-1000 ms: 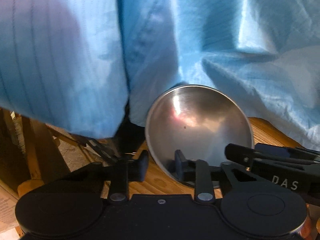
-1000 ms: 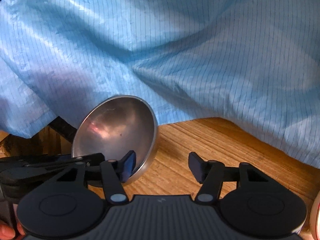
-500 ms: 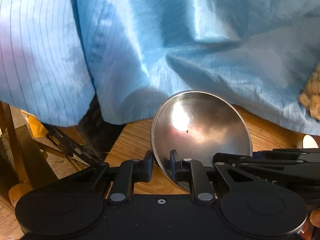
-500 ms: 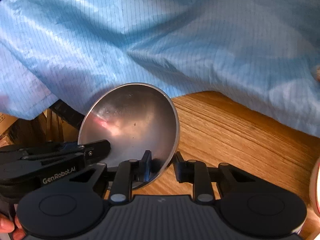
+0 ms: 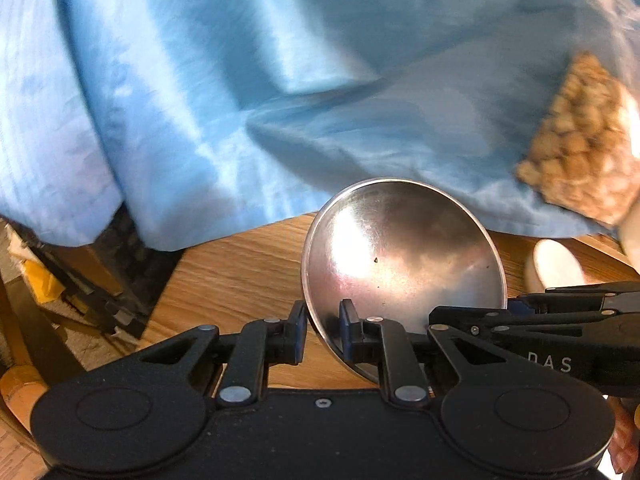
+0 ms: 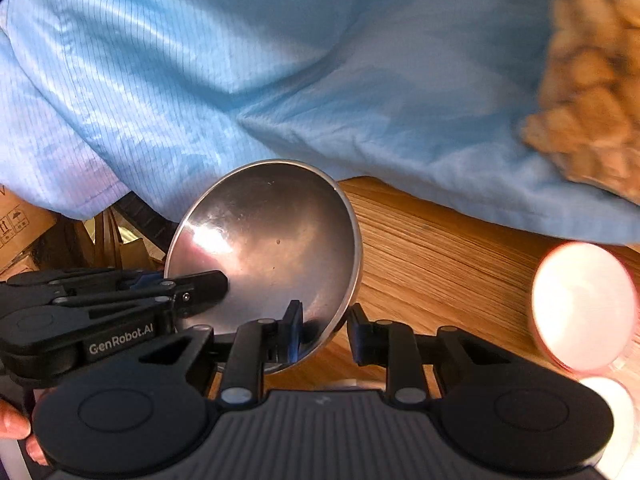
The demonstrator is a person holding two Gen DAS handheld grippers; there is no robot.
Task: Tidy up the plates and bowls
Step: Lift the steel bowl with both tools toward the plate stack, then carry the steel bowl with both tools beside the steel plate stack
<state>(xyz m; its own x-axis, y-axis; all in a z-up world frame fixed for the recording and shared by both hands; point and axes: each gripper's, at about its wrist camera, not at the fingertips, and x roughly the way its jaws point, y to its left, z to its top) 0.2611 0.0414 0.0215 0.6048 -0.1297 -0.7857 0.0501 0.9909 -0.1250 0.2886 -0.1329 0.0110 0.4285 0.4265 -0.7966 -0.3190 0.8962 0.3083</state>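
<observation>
Held tilted above the wooden surface (image 5: pixel 240 272) by both grippers: a steel bowl (image 5: pixel 404 256), left gripper (image 5: pixel 323 330) pinching one side of the rim, right gripper (image 6: pixel 324 330) narrowed onto the opposite side. Probably light, stiff and slick, so likely to pivot or slip. Best gripped squarely on the thin rim, on opposite sides.

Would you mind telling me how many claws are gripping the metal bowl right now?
2. The left claw pinches the metal bowl's rim on one side, and the right claw pinches the opposite rim, so the bowl is held tilted over the wooden table.
</observation>
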